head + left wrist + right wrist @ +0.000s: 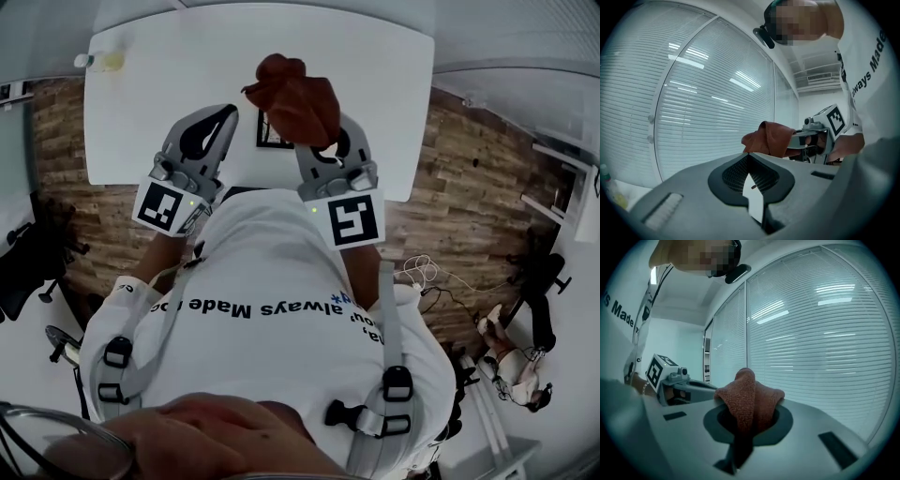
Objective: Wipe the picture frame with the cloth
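Though empty, left claw (749, 157) clenched; right claw (319, 131) tight on rust cloth (295, 94) above picture frame (265, 141)

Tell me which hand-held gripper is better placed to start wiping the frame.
Right. The right hand-held gripper is shut on the cloth, which hangs over the frame in the head view. The left hand-held gripper is shut on nothing, off to the frame's side.

White table (169, 75), dark picture frame (267, 142) near its front edge, small bottle (99, 61) at far left corner
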Tool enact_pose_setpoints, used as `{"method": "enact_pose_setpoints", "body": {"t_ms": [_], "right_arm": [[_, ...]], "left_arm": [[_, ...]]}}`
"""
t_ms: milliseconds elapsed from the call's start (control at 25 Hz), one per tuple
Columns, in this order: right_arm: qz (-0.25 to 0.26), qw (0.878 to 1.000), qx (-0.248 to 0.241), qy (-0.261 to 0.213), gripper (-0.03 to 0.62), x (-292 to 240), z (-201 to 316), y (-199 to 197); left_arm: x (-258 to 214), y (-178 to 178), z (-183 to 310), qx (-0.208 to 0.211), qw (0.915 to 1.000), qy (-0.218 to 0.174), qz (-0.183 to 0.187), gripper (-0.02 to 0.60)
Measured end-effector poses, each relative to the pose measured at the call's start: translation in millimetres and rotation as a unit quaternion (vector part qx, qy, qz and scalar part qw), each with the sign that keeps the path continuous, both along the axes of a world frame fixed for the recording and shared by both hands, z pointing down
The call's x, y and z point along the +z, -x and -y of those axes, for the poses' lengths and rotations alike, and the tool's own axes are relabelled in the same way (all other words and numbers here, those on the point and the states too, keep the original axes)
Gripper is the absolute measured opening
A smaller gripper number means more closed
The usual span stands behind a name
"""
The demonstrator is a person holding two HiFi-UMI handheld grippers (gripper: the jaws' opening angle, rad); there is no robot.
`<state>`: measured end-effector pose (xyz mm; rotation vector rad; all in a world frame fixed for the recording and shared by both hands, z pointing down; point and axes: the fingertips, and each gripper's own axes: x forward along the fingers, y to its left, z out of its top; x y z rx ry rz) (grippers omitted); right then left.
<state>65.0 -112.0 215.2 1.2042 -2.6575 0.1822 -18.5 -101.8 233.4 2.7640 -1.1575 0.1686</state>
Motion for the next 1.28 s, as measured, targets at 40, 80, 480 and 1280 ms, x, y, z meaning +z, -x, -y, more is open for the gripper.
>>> {"method": "enact_pose_setpoints", "body": {"t_ms": [40,80,480,1280], "right_arm": [[-0.01,1.0,0.0,0.007,0.02,14,1,0],[-0.021,1.0,-0.001,0.014,0.02,29,1,1],[-0.14,0.988,-0.055,0.035,0.02,197,27,45],[-0.394,0.878,-0.261,0.076,0.02,502,23,120]], "left_arm": [[14,4,3,0.001,0.9999,0.009,0.007,0.003],[29,7,5,0.002,0.9998,0.018,0.013,0.003],[204,26,39,0.046,0.9921,0.097,0.066,0.003],[455,54,65,0.123,0.964,0.194,0.134,0.003]]}}
